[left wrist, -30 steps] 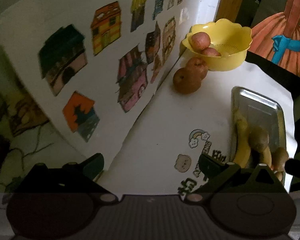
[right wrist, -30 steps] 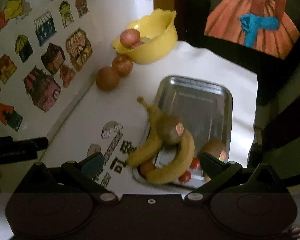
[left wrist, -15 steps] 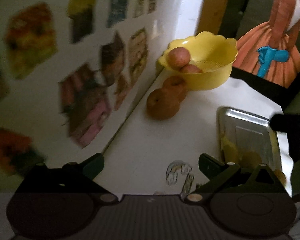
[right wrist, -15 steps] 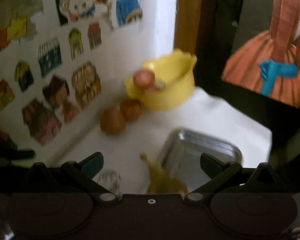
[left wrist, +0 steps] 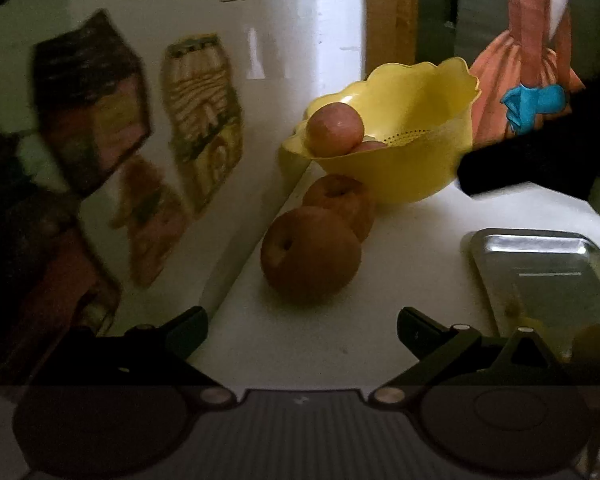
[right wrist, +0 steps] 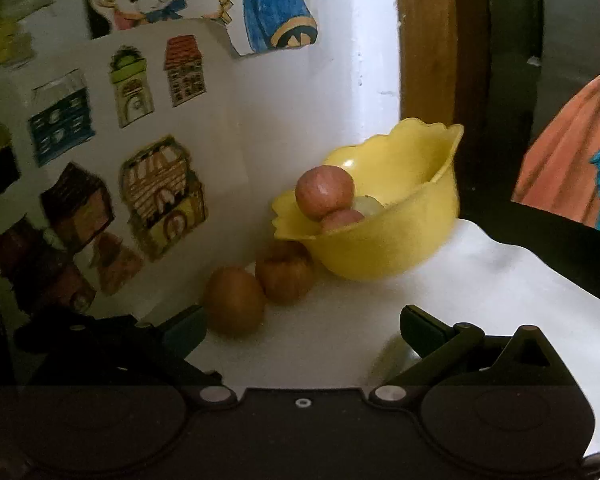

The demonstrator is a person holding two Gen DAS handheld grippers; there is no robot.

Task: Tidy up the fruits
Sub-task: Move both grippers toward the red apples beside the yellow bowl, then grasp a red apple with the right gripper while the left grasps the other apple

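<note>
Only the far end of the metal tray (left wrist: 540, 264) shows, at the lower right of the left wrist view; its near part is cut off behind the left gripper (left wrist: 302, 330), and a blurred yellowish shape there is too dim to name. A dark out-of-focus bar (left wrist: 532, 168) crosses the right edge and covers part of the yellow bowl (left wrist: 400, 148). At frame centre two apples (left wrist: 310, 254) lie touching on the white table (left wrist: 412, 248), just before the bowl, which holds more apples. Both the left gripper and the right gripper (right wrist: 302, 330) have fingers spread wide, holding nothing. In the right wrist view the left finger (right wrist: 180, 330) hides the edge of the nearer apple. House pictures (right wrist: 162, 196) cover the wall at left.
</note>
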